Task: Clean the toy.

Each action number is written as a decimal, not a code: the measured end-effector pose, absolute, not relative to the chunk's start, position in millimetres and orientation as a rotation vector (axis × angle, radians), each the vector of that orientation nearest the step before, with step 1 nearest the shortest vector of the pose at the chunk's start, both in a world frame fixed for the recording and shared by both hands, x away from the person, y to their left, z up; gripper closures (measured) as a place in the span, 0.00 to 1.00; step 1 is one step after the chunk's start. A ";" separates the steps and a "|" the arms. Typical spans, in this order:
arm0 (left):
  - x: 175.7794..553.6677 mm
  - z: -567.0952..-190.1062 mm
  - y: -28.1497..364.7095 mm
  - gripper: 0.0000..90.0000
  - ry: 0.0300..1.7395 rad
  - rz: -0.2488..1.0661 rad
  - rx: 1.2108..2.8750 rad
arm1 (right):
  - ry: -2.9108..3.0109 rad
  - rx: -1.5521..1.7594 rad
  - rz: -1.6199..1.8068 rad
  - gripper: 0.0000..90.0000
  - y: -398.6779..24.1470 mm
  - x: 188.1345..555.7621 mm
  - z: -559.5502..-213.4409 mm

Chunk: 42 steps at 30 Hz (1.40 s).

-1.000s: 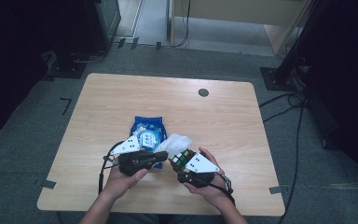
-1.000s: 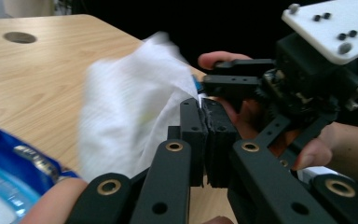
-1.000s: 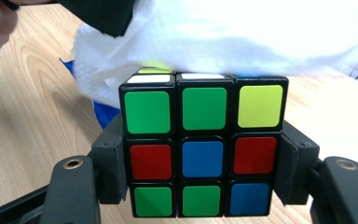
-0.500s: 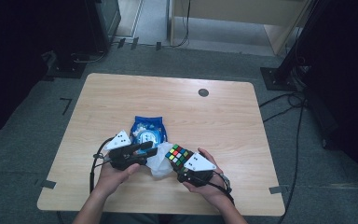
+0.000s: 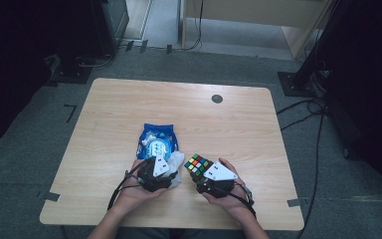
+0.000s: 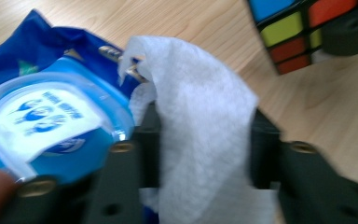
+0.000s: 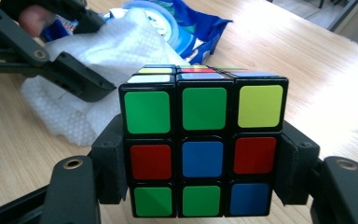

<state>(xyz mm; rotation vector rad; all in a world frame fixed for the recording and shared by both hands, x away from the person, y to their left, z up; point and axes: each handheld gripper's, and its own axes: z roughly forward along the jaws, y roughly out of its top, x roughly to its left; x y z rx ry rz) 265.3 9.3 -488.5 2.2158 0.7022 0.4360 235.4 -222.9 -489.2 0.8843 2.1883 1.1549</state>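
On the near half of the pale wooden table [image 5: 129, 104]: your two grippers sit side by side, cube in one, wipe at the other.

Going down in size, the crumpled blue plastic wet-wipe pack [image 5: 155, 140] lies just beyond your left gripper [image 5: 160, 169], its long axis running away from you. Your right gripper [image 7: 200, 154] is clenched on the multicoloured plastic puzzle cube [image 7: 203, 144], jaws pressed to its two side faces, holding it near the table's front edge. The thin white fabric wet wipe [image 6: 200, 140] drapes lengthwise between your left gripper's jaws, which have just been opening and then easing in again; they look released, not pinching it. The cube lies just to the right of the wipe, so your left hand is the nearer one for bringing wipe to cube.
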 end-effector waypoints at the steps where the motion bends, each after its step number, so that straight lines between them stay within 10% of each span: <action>1: 265.3 -486.0 11.1 0.74 0.701 0.423 2.196 | 2.191 0.881 1.157 0.38 -221.8 235.1 -489.4; 12: 261.7 -443.0 40.0 0.96 0.650 0.091 1.742 | 2.235 0.834 1.179 0.38 -205.9 230.3 -490.7; 42: 254.0 -452.0 16.2 0.95 0.703 0.166 1.816 | 2.215 0.780 1.261 0.38 -193.2 218.9 -477.8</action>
